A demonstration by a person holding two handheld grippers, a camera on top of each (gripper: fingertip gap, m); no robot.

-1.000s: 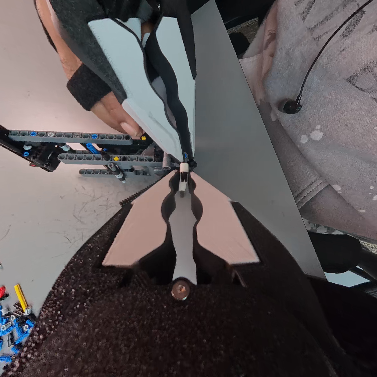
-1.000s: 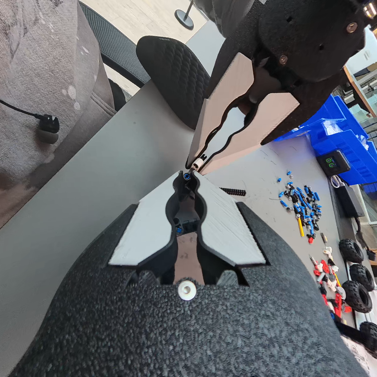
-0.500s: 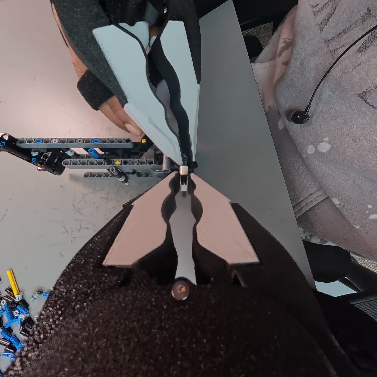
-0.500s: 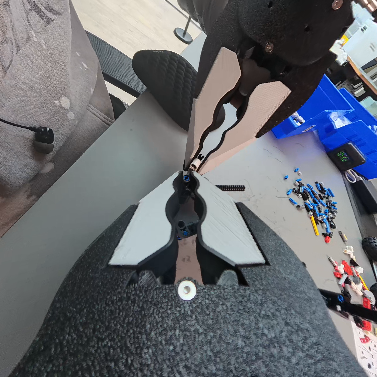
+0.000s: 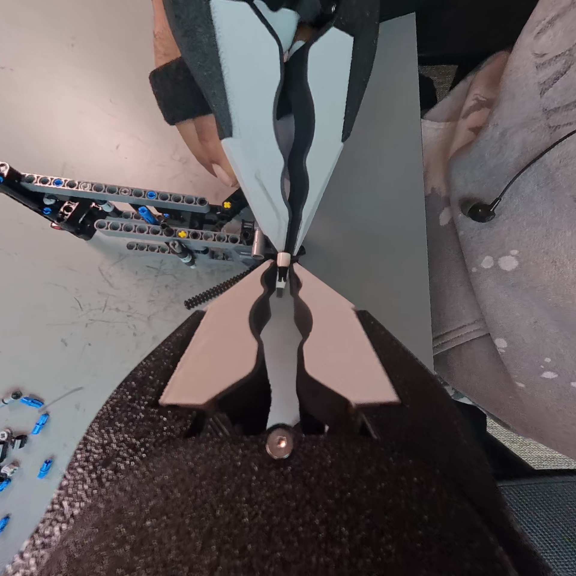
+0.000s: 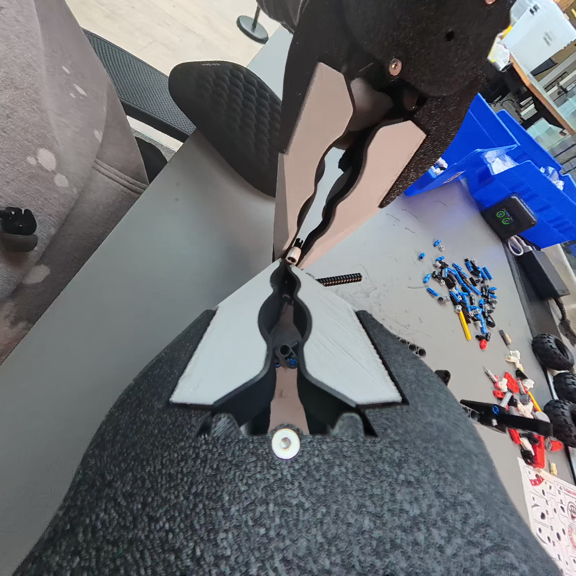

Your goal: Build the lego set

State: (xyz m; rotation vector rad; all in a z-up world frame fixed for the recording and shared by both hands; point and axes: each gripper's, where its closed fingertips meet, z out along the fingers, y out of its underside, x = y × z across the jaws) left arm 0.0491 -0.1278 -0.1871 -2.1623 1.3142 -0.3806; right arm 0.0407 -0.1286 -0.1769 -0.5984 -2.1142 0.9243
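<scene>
The left gripper, the one with pinkish-tan fingers, is pinched tight on a tiny black peg with a cream-white collar. The peg sticks out past the tips so its free end can go into a hole.

The right gripper, with pale grey fingers, is squeezed onto one end of the long grey and black Lego frame with rows of holes. I think it holds that end up and steady so the frame does not slide when the peg is pushed. In the right wrist view a dark bit of the frame shows in the gap between the grey fingers, low down.

The two grippers meet tip to tip just above the grey bench. The peg is touching or just beside the grey tips, so the step looks like pushing the peg into the end of the frame. I cannot tell if it has gone in yet.

A black springy coil lies on the bench near the tips. A heap of small blue and black pins waits farther off for later steps. So do the black rubber tyres at the edge.
</scene>
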